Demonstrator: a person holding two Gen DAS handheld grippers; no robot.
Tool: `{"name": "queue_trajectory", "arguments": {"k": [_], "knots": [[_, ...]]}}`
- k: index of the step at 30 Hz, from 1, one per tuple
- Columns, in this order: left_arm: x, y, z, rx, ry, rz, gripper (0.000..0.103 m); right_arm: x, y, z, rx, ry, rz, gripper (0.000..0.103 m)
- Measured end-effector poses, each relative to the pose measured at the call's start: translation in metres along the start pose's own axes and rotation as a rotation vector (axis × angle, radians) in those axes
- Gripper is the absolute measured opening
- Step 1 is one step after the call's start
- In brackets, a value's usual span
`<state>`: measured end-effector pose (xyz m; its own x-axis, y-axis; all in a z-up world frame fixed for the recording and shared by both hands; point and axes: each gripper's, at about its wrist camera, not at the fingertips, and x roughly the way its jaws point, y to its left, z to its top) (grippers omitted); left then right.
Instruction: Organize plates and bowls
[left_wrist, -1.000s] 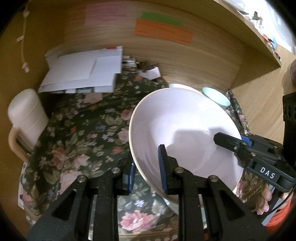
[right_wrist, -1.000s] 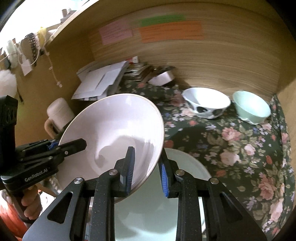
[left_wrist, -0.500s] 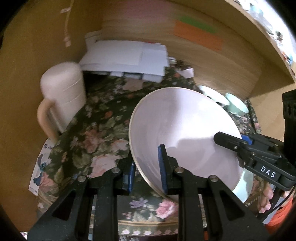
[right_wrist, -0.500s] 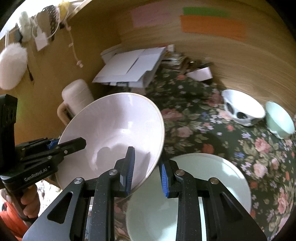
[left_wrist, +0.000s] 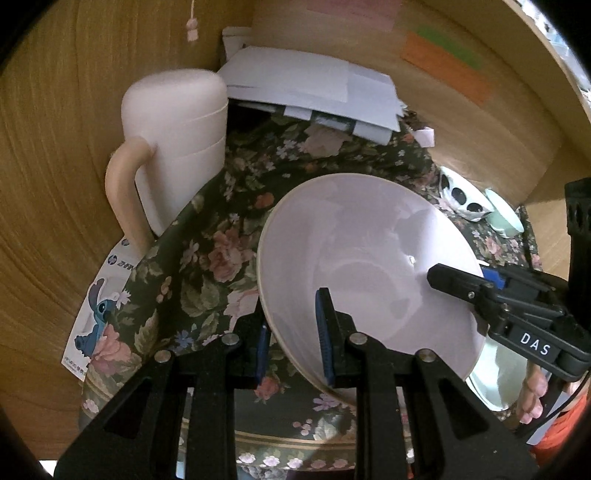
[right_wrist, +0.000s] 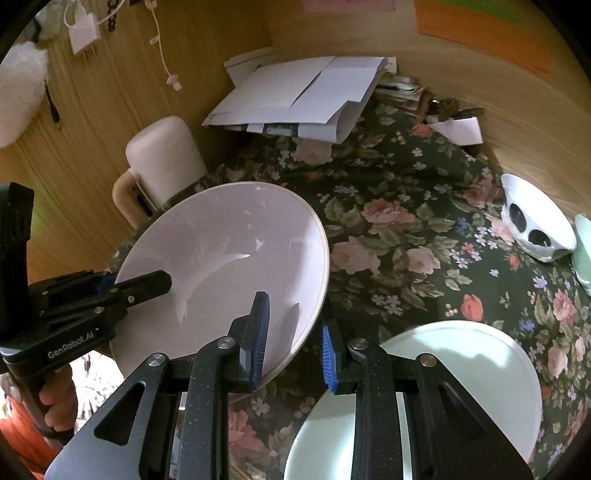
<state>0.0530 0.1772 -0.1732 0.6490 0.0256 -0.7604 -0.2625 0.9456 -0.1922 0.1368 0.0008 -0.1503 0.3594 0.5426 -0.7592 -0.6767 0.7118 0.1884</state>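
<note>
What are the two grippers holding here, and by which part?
Both hold one white bowl by its rim: the left gripper on one side, the right gripper on the opposite side.

"DAS", "GenRobot.AI" on claw bodies.

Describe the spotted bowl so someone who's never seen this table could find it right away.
Start at the floral tablecloth and follow it to the far right edge by the wooden wall. There the spotted bowl sits beside a mint-green bowl. It is the only white dish with big black spots on its outside.
</note>
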Motion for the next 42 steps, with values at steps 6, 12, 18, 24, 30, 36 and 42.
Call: {"name": "queue_trajectory", "arguments": {"k": [6, 12, 18, 24, 30, 36, 42], "knots": [[0.014, 0.005, 0.000, 0.000, 0.019, 0.004, 0.022, 0.018, -0.005, 0.003, 0.007, 0.049, 0.006, 0.023], [0.019, 0.002, -0.001, 0.022, 0.020, 0.003, 0.022, 0.028, -0.009, 0.001, 0.010, 0.078, -0.001, 0.023], [0.018, 0.000, -0.002, 0.034, 0.019, 0.005, 0.024, 0.025, -0.009, 0.000, 0.008, 0.077, -0.003, 0.026], [0.007, -0.001, -0.003, 0.041, -0.019, 0.040, 0.046, 0.006, -0.017, 0.000, 0.025, 0.031, -0.022, 0.038], [-0.010, -0.007, 0.002, 0.060, -0.057, 0.059, 0.055, -0.026, -0.032, -0.002, 0.040, -0.038, -0.048, 0.047], [-0.030, -0.037, 0.012, 0.111, -0.122, 0.036, 0.064, -0.064, -0.058, -0.004, 0.082, -0.116, -0.100, 0.054], [-0.027, -0.083, 0.025, 0.200, -0.143, -0.008, 0.070, -0.091, -0.093, -0.002, 0.129, -0.156, -0.155, 0.054]]}}
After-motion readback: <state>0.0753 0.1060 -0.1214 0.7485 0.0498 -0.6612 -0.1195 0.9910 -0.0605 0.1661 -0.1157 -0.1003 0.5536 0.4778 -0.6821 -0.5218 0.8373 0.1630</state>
